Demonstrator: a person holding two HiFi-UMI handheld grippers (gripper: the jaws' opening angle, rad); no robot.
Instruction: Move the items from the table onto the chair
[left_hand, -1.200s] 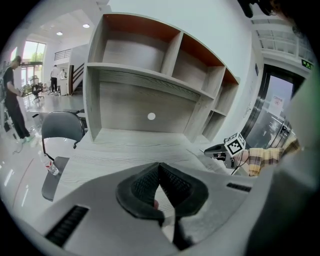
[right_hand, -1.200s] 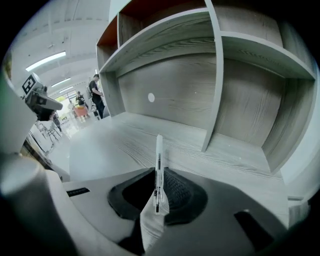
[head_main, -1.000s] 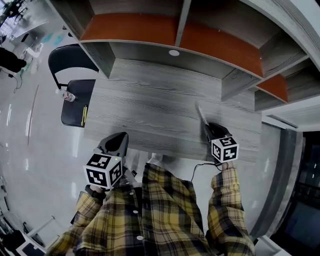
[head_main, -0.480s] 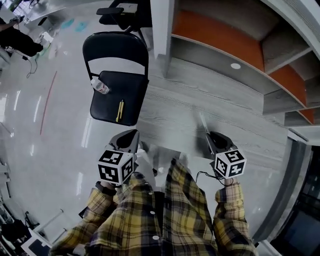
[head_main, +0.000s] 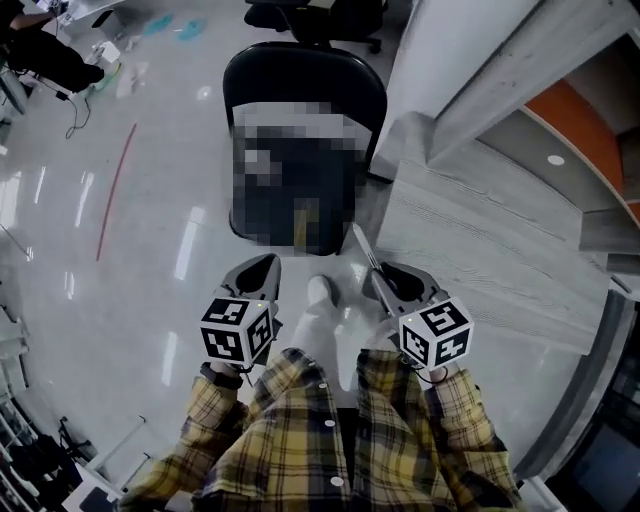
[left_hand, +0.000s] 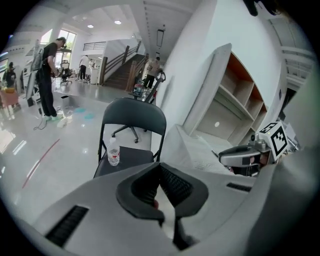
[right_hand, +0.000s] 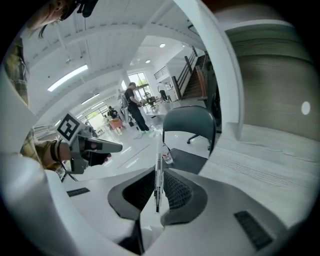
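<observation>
A slim, pale pen (right_hand: 159, 159) stands upright, pinched between the pads of the right gripper (right_hand: 158, 186). Its upper end pokes past the fingertips, in the air short of the black chair (right_hand: 189, 122). The left gripper (left_hand: 159, 186) has its jaws pressed together with nothing between them.

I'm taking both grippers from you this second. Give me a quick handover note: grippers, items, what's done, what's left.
Left gripper: shut, empty, facing the chair.
Right gripper: shut on a pen, which sticks out toward the chair.
Bottle: upright on the chair seat.
Table: off to the right.
Done: bottle is on the chair and the pen is in hand, off the table.
Left: set the pen on the seat, then check the table for more items, since only part of it shows.
</observation>
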